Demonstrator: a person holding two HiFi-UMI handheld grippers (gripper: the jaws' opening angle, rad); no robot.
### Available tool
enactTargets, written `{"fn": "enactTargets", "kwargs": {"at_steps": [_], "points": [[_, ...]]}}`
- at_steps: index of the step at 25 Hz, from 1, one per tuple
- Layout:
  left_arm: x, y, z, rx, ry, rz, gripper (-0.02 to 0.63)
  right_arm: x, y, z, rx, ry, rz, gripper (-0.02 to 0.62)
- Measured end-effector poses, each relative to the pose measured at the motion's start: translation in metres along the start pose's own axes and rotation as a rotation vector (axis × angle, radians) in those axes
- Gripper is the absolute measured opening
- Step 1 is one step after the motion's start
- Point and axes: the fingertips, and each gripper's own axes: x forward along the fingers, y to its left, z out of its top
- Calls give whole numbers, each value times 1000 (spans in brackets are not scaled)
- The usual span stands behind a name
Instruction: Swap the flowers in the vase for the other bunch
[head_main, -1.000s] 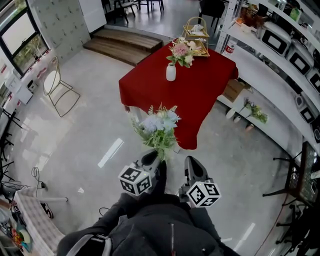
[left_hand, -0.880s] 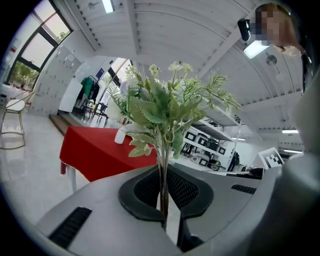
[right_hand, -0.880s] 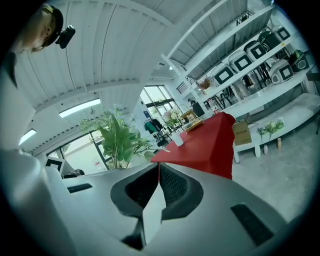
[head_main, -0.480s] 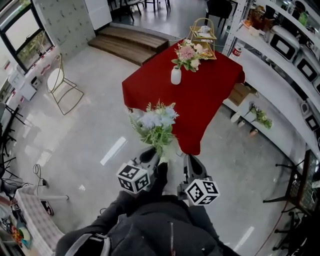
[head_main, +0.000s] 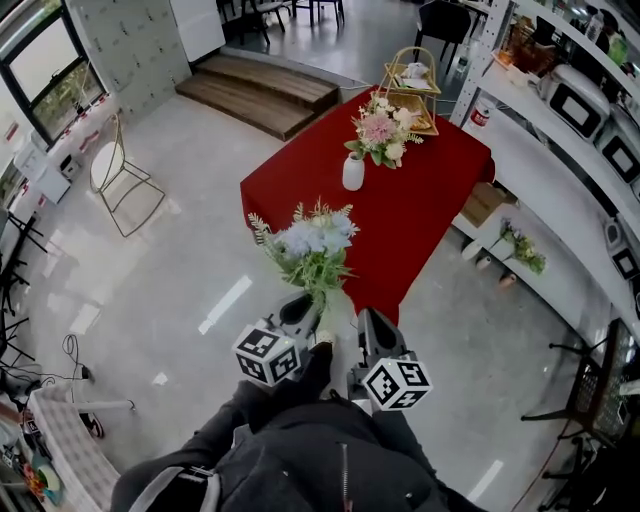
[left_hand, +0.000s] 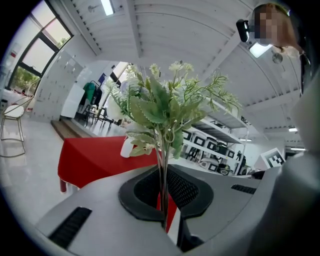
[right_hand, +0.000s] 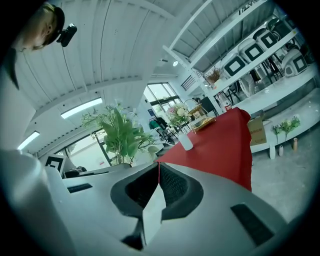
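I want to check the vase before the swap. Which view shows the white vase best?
The head view: the white vase stands whole on the red table, pink flowers in it. The left gripper view shows it partly behind the held bunch; the right gripper view shows it small and far off.

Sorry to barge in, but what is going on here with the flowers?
A person holds a gripper in each hand. The left gripper has its jaws shut on the stems of a pale blue bunch, held upright. The right gripper is shut and empty. Ahead, apart from them, stands a red-covered table with a white vase holding the pink bunch, so the swap has not yet started.
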Motion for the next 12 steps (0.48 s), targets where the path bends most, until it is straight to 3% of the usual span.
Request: {"fn": "enactTargets", "kwargs": {"at_steps": [12], "points": [[52,57,39,-23,-18,22,20,85,-11,22,-3,53,32,12]]}}
